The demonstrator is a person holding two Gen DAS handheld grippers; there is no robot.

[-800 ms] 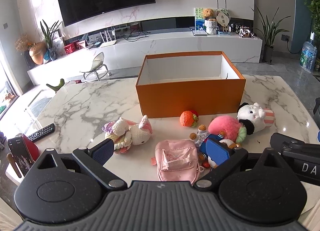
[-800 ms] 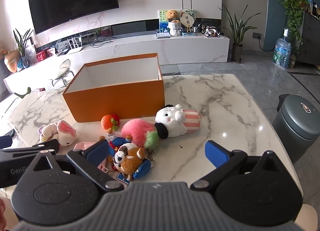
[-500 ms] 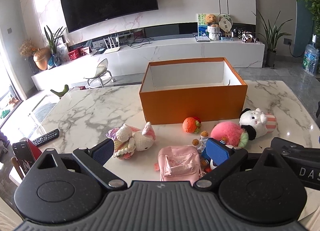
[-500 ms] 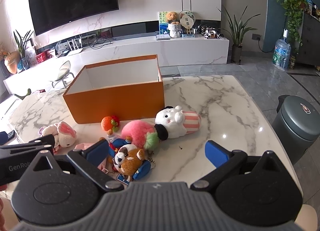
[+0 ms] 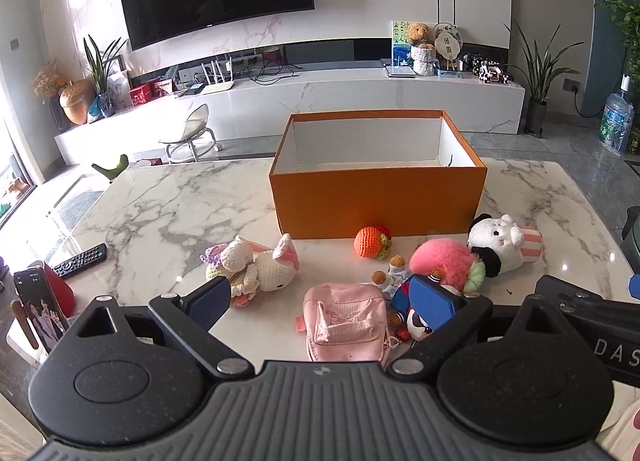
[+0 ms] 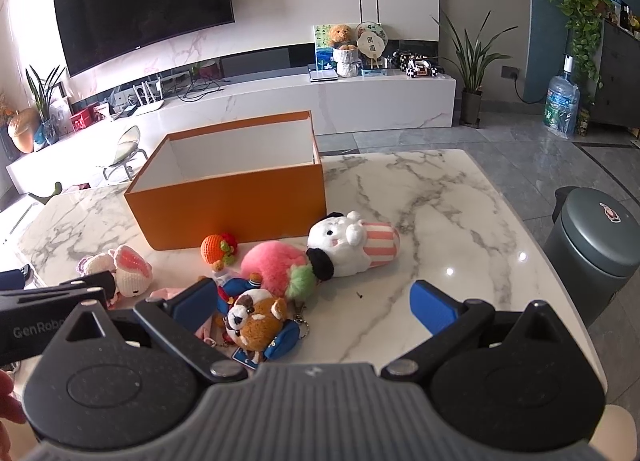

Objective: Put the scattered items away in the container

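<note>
An open orange box (image 5: 378,197) (image 6: 236,197) stands on the marble table, nothing visible inside. Scattered in front of it lie a crocheted bunny doll (image 5: 256,267) (image 6: 126,267), a pink mini backpack (image 5: 346,323), an orange knitted ball (image 5: 370,242) (image 6: 216,247), a pink fluffy toy (image 5: 442,265) (image 6: 274,263), a white plush with a striped end (image 5: 504,243) (image 6: 354,247) and a brown-and-white animal keychain (image 6: 256,319). My left gripper (image 5: 322,301) is open above the backpack. My right gripper (image 6: 314,303) is open, its left finger beside the keychain.
A remote (image 5: 80,260) and a phone on a red stand (image 5: 40,307) sit at the table's left edge. A grey bin (image 6: 596,241) stands on the floor right of the table. Bare marble (image 6: 432,201) lies right of the box.
Both grippers have drawn back and risen slightly, so the box and toys appear a little lower and farther. Both stay open; no item has moved.
</note>
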